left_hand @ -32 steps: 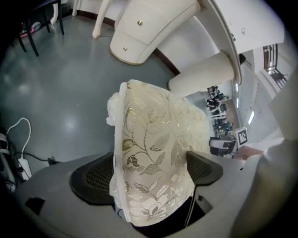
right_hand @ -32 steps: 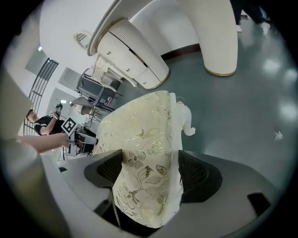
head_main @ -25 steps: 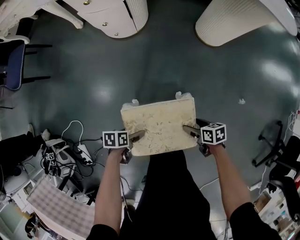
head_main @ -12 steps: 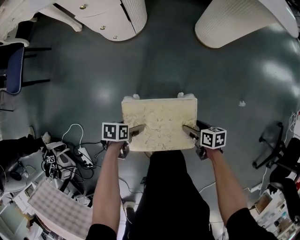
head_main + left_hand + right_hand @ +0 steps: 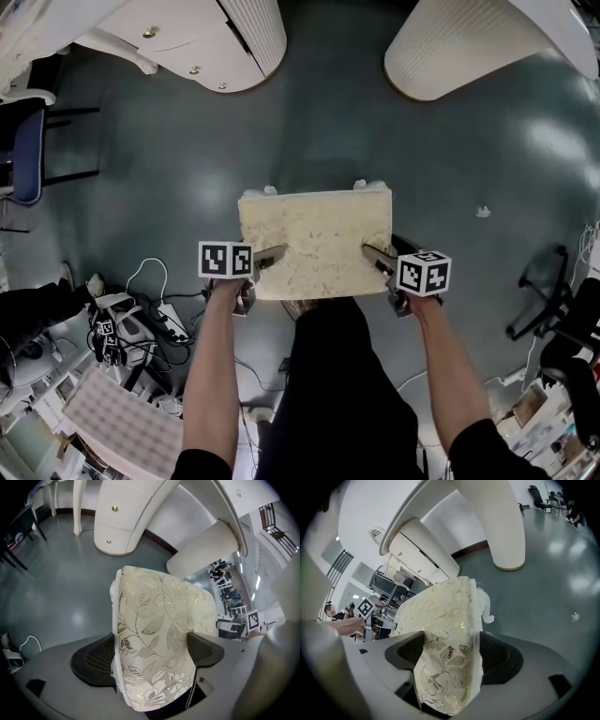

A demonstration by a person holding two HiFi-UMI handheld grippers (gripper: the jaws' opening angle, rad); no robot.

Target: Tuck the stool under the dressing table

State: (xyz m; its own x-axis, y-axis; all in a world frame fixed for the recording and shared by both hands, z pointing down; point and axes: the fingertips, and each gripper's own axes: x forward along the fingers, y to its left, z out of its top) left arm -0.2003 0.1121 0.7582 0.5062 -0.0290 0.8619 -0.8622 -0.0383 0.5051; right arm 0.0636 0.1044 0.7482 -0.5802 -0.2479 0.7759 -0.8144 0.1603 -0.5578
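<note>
The stool (image 5: 316, 244) hangs in front of the person, its cream, leaf-patterned seat held from both sides. The left gripper (image 5: 272, 257) is pinching the seat's left edge and the right gripper (image 5: 375, 255) its right edge. In each gripper view the padded fabric fills the gap between the dark jaws, so both are clamped on the cushion itself.

A second ago the seat sat skewed, with its right corner swung further away. Now it has turned square, its far edge lying level across the head view. The two white parts of the dressing table, the drawer pedestal (image 5: 187, 42) on the left and the ribbed pedestal (image 5: 469, 47) on the right, have also grown a little larger at the top of the view. I take that to mean the person has edged forward.

The stool now faces the gap between the pedestals head-on, which is what the tuck needs. A broad stretch of grey floor (image 5: 309, 131) still separates them, so I would call this the carry, hardly half done. The stool looks to be off the floor, though I cannot see its feet well enough to be sure.
</note>
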